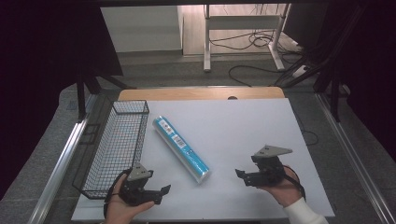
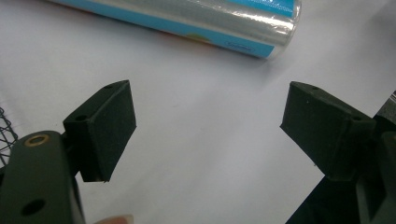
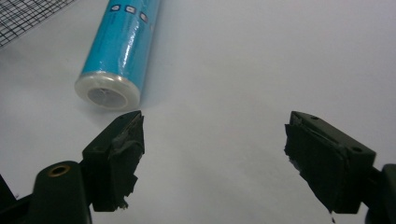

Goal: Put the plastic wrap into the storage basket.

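Nearest the high camera, two hands came in from the bottom edge of the white table (image 1: 243, 126), each holding a black two-jaw gripper. On that side the left gripper (image 1: 163, 190) sat low at the near edge, just beside the near end of a black wire basket (image 1: 116, 144), and its jaws stood apart with nothing between them; in the left gripper view both pads (image 2: 108, 128) framed bare white tabletop. Over to the right, the right gripper (image 1: 239, 173) was held a little above the surface, its jaws pointing left toward the roll. Those jaws were also apart and empty, and the right gripper view showed worn pads (image 3: 122, 158) with plain table between them. Between the basket and the right gripper lay a blue roll wrapped in clear film (image 1: 180, 148), flat on the table and set diagonally, its far end near the basket's far end and its near end pointing toward the right gripper. Neither gripper touched the roll: in the right gripper view its round white end cap (image 3: 107, 95) lay just beyond the left pad, and in the left gripper view it crossed the top of the picture.
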`<state>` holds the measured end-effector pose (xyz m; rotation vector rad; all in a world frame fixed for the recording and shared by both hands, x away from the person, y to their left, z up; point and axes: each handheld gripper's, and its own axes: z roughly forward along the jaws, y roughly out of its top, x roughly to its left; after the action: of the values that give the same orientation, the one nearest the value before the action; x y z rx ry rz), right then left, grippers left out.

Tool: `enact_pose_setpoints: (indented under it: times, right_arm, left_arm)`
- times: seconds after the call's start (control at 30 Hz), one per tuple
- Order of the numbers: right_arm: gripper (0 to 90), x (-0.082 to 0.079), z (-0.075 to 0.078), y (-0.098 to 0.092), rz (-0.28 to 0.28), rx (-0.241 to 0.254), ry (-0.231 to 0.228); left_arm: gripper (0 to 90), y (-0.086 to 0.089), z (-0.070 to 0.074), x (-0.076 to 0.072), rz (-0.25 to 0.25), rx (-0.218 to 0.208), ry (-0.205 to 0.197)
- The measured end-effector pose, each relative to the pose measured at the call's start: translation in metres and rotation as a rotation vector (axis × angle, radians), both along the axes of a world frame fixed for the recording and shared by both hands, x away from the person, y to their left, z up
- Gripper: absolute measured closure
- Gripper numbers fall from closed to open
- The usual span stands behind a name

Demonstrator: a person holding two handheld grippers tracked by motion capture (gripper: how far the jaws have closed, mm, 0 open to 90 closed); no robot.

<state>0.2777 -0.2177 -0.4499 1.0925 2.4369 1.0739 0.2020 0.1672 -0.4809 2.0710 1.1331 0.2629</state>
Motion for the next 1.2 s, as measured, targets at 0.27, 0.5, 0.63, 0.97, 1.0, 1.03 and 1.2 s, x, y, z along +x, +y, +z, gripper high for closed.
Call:
enact_pose_setpoints:
  times: [0.27, 0.5, 0.63, 0.97, 1.0, 1.03, 1.2]
  right_arm:
    - [24.0, 0.02, 0.002, 0.031, 0.045, -0.008, 0.041]
    - [23.6, 0.033, 0.003, 0.062, 0.078, -0.022, 0.055]
    - [22.9, 0.041, 0.002, 0.083, 0.101, -0.039, 0.07]
    - [19.4, 0.067, -0.004, 0.13, 0.131, -0.085, 0.107]
    - [19.4, 0.067, -0.004, 0.13, 0.131, -0.085, 0.107]
    - [19.0, 0.07, -0.005, 0.133, 0.132, -0.088, 0.111]
    - [18.6, 0.081, -0.006, 0.154, 0.14, -0.106, 0.139]
  left_arm:
    - [17.7, 0.0, 0.001, -0.002, 0.001, -0.004, -0.006]
    - [17.7, 0.001, 0.001, -0.002, 0.006, -0.002, -0.008]
    - [17.7, 0.002, 0.001, -0.002, 0.005, -0.003, -0.008]
    - [17.7, 0.002, 0.001, -0.002, 0.001, 0.0, -0.008]
    - [17.7, 0.002, 0.001, -0.002, 0.001, 0.0, -0.008]
    - [17.7, 0.003, 0.001, -0.002, 0.0, 0.001, -0.009]
    - [17.7, 0.004, 0.001, -0.002, 0.0, 0.005, -0.009]
